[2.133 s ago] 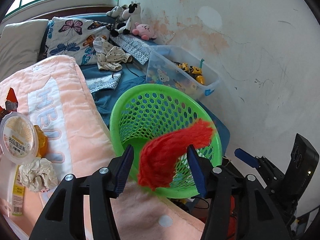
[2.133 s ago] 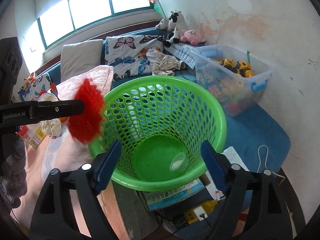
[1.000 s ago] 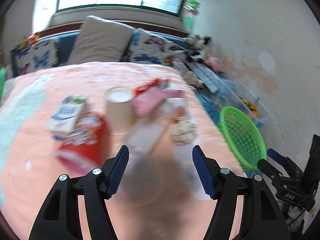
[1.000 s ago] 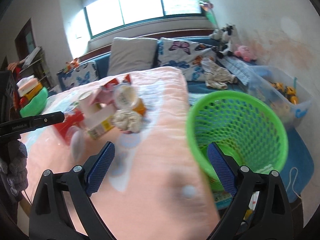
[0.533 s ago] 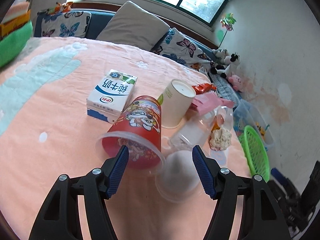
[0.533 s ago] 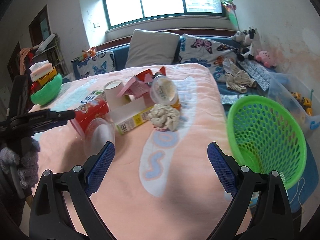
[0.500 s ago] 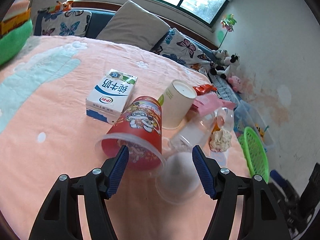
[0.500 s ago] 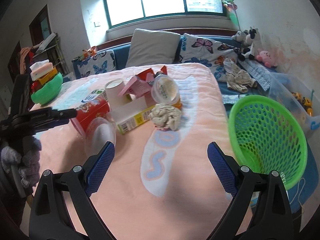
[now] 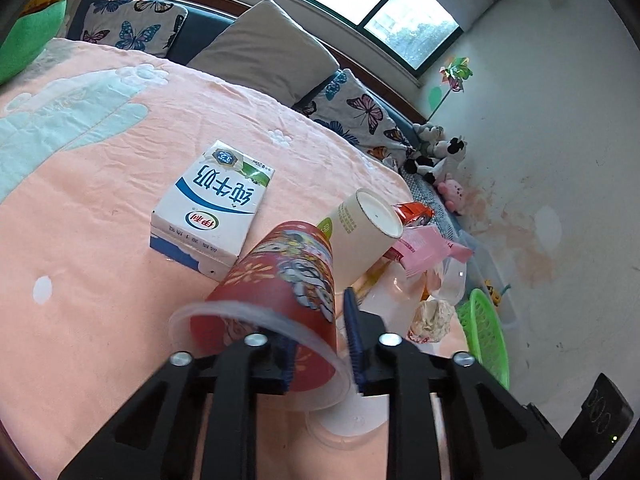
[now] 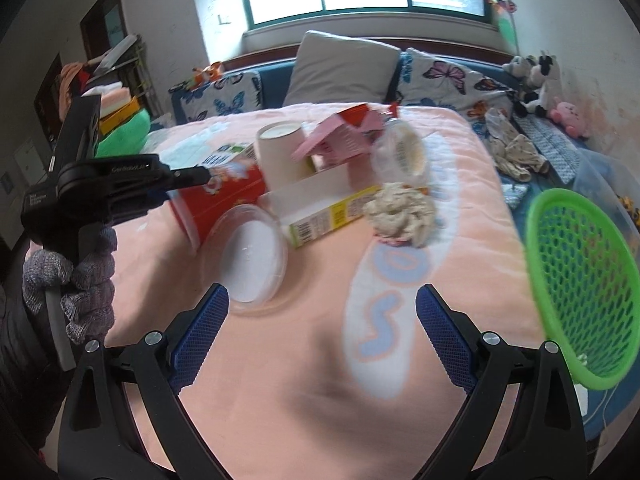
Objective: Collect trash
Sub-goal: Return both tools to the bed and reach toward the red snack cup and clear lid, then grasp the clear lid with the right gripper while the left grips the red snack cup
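Your left gripper [image 9: 320,344] is clamped on the wall of the red cup [image 9: 280,280]: one blue pad sits inside the rim, the other presses the outside. That cup lies on its side on the pink blanket [image 9: 100,208], mouth toward you. Your right gripper [image 10: 320,336] is spread wide with nothing between the pads, hovering over bare blanket.

Trash sits in one cluster mid-blanket. A milk carton [image 9: 214,204] lies flat, just left of the cup. A white paper cup [image 9: 360,224] touches the red cup's far right side. A clear plastic lid [image 10: 250,254] lies just right of the cup's rim, and beside it a yellow-edged box [image 10: 324,204]. A crumpled tissue [image 10: 402,214] is right of that. A pink wrapper [image 10: 340,136] is behind it.

The green basket [image 10: 576,280] is off the blanket's right edge, well apart from the cup.
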Demonstrator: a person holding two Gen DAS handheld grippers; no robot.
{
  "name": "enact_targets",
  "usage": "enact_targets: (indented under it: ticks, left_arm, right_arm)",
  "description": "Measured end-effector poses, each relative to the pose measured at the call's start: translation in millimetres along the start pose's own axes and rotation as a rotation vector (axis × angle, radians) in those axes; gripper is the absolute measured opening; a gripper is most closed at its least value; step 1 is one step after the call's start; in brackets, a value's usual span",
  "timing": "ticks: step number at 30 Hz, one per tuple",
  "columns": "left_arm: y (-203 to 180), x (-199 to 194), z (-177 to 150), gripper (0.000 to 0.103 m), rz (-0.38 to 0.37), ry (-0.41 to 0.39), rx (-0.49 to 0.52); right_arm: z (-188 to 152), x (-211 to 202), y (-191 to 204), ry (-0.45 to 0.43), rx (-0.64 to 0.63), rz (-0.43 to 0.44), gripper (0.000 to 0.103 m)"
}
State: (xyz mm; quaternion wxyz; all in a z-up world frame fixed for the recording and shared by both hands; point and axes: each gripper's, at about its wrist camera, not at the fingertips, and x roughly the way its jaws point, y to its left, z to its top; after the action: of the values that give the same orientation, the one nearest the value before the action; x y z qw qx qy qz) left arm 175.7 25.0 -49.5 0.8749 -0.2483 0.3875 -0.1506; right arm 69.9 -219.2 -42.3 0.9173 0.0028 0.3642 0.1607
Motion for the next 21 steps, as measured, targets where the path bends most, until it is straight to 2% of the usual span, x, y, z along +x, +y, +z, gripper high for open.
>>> enact_targets:
  ticks: [4, 15, 21]
  left_arm:
    - [2.0, -6.2, -0.5, 0.006, -0.023, -0.007, 0.008]
    - [-0.1, -48.7, -3.5, 0.005, -0.075, -0.065, 0.055]
    - [8.8, -67.2, -3.3, 0.005, -0.09, -0.089, 0.057]
  right_arm:
    - [2.0, 13.0, 18.3, 0.022, -0.032, 0.019, 0.095]
    - [8.2, 58.1, 56.0, 0.094, -0.088, -0.001, 0.099]
    - [5.9, 77.7, 72.2, 0.113, -0.133, -0.049, 0.099]
